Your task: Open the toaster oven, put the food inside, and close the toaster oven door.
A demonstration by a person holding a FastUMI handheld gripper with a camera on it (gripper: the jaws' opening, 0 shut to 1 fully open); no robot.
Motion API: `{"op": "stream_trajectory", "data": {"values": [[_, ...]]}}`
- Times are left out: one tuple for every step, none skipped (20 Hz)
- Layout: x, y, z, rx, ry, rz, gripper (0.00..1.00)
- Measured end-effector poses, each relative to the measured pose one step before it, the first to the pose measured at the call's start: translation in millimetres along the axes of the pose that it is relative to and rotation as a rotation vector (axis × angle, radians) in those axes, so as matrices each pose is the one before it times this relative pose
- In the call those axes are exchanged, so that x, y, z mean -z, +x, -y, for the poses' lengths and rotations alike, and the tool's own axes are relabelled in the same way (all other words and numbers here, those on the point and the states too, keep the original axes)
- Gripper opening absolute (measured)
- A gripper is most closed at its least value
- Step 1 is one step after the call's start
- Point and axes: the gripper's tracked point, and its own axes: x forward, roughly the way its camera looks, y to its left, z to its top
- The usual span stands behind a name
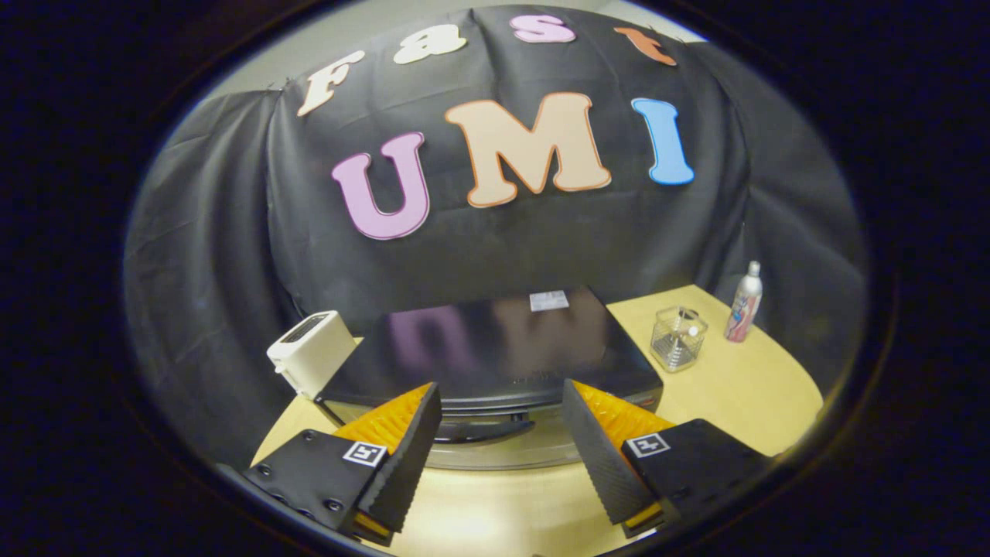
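Note:
The toaster oven (495, 352) is a black box with a glossy top, standing on the wooden table (742, 394) just ahead of my fingers. I look down on it from above its front. Its dark door handle (483, 428) runs along the top of the front, in line with the gap between my fingers, and the door looks closed. My gripper (501, 406) is open, its two fingers spread wide on either side of the handle, touching nothing. Nothing is held.
A white pop-up toaster (311, 352) stands at the oven's left. To its right are a clear glass container (677, 338) and, further back right, a white and pink spray bottle (744, 304). Black cloth walls close the booth behind.

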Motion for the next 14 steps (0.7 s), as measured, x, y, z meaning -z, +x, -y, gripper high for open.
{"op": "stream_trajectory", "data": {"values": [[-12.24, -6.81, -2.82, -0.00483, -0.00583, 0.01510, 0.98], [-9.62, -5.58, 3.32, 0.00324, -0.01178, 0.01732, 0.98], [-13.22, -5.15, 3.00, 0.00640, -0.01260, 0.02170, 0.97], [-15.48, -5.75, 1.98, 0.00526, -0.00576, 0.02116, 0.97], [-11.84, -3.79, 1.19, -0.00197, 0.00340, 0.01664, 0.97], [-12.07, -3.13, 0.13, -0.00238, 0.00784, 0.01437, 0.97], [-12.05, -3.83, 1.38, -0.00167, 0.00489, 0.01581, 0.97], [-12.69, -2.76, 1.45, 0.00366, -0.00414, 0.02492, 0.96], [-11.94, -2.86, 3.64, 0.00711, -0.01424, 0.03016, 0.96], [-10.52, -1.66, 2.10, 0.00756, -0.02084, 0.02410, 0.96], [-7.29, -2.18, 0.86, 0.00580, -0.02450, 0.01749, 0.96], [-7.13, -1.97, 2.96, 0.00553, -0.02005, 0.01102, 0.96], [-5.35, -2.38, -0.64, -0.00211, -0.00783, 0.00954, 0.96], [-2.21, 0.16, -3.33, -0.00981, 0.00215, 0.00357, 0.96]]}}
